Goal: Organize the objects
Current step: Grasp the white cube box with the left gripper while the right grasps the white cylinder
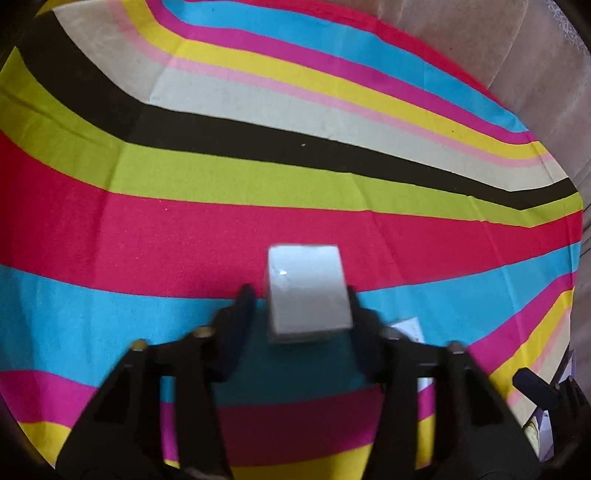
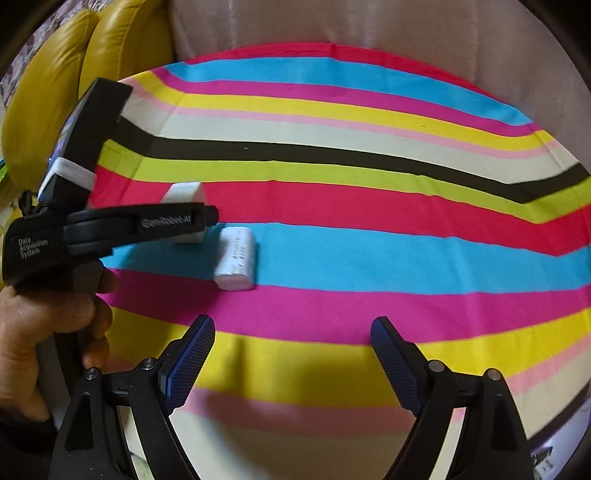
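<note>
A small white box (image 1: 308, 295) sits between the fingers of my left gripper (image 1: 301, 295), over the striped cloth's red and blue bands. The right finger lies against its side and the left finger is tight beside it, so the gripper is shut on it. From the right wrist view the left gripper (image 2: 207, 218) covers that white box (image 2: 183, 194) from the side. A second white packet (image 2: 238, 258) with small print lies just right of it on the blue stripe; its corner shows as the packet (image 1: 406, 328). My right gripper (image 2: 293, 354) hangs open and empty, nearer than both.
The bright striped cloth (image 2: 369, 258) covers the whole work surface. Yellow leather cushions (image 2: 74, 85) stand at the back left, pale beige upholstery (image 2: 332, 22) behind. A person's hand (image 2: 48, 332) holds the left gripper's handle at the left edge.
</note>
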`<act>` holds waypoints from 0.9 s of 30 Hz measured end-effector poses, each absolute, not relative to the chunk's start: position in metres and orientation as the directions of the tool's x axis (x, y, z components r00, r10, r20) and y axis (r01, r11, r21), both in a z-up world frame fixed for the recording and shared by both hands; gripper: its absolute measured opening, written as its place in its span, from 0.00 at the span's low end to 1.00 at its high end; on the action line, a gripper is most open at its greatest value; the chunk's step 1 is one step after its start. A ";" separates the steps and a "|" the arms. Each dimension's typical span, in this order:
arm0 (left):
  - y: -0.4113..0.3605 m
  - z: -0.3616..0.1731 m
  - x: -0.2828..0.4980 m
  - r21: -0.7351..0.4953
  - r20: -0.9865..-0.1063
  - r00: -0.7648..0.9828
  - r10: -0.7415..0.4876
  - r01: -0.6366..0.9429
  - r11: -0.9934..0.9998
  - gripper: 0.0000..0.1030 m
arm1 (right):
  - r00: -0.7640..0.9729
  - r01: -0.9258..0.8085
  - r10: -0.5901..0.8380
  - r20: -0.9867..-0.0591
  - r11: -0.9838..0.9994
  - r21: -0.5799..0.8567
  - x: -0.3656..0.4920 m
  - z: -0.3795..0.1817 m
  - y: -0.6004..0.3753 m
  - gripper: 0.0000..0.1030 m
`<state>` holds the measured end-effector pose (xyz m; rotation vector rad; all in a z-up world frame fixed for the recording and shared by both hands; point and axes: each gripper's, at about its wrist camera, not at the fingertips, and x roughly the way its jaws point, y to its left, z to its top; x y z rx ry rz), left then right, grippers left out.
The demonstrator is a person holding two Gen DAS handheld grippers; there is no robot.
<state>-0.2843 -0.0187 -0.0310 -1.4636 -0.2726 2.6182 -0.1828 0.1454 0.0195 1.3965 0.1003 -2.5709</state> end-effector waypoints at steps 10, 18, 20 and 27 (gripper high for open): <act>-0.049 -0.020 -0.257 -0.248 -0.783 -0.601 0.163 0.060 -0.967 0.38 | -0.548 0.254 -0.173 -0.818 -0.967 0.034 -0.210 0.003 0.117 0.85; -0.056 -0.016 -0.227 -0.280 -0.752 -0.640 0.154 0.099 -0.955 0.38 | -0.544 0.260 -0.162 -0.823 -0.965 0.018 -0.234 -0.014 0.099 0.55; -0.055 -0.016 -0.220 -0.279 -0.750 -0.643 0.155 0.094 -0.956 0.38 | -0.558 0.263 -0.149 -0.817 -0.965 -0.004 -0.230 -0.015 0.100 0.46; -0.041 -0.010 -0.203 -0.265 -0.735 -0.660 0.154 0.071 -0.962 0.38 | -0.566 0.258 -0.146 -0.811 -0.966 -0.006 -0.211 -0.011 0.108 0.30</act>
